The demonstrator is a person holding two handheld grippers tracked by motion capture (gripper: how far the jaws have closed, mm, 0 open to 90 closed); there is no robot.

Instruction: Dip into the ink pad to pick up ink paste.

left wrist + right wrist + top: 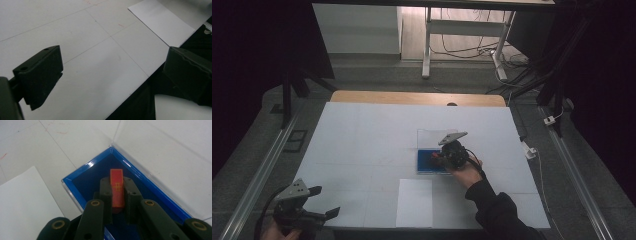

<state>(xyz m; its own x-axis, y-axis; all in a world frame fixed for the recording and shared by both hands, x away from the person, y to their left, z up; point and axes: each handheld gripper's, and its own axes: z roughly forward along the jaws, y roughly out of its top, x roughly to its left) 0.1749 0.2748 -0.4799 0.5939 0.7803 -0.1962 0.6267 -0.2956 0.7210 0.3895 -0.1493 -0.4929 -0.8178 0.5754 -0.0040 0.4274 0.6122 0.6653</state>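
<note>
High view — table (362,135): covered by a white surface with faint grid lines; a strip of bare wood shows along the far edge.
High view — blue box (426,165): a shallow blue tray lying right of the table's centre, with a clear lid (432,137) standing open at its far side.
High view — white sheet (414,202): lies flat near the front edge, just in front of the box.
High view — right gripper (443,156): held over the blue box by a hand (467,175) in a dark sleeve; a small red item shows at its tip, and a grey three-cornered plate sits on top.
High view — left gripper (324,202): at the near left corner of the table, well apart from the box, jaws spread wide with nothing between them.
Left gripper view — left gripper (112,72): both black jaws stand far apart above the white surface and its front edge; the white sheet (162,23) lies beyond them, at upper right.
Right gripper view — right gripper (117,195): jaws pressed in on a red block (117,187) from both sides.
Right gripper view — red block: a narrow red piece with a thin yellow border and cross mark, pinched over the dark blue floor of the blue box (85,185); whether it touches the floor cannot be told.
Right gripper view — surroundings: the clear lid (160,150) rises behind the box; the white sheet (25,205) lies at lower left.
</note>
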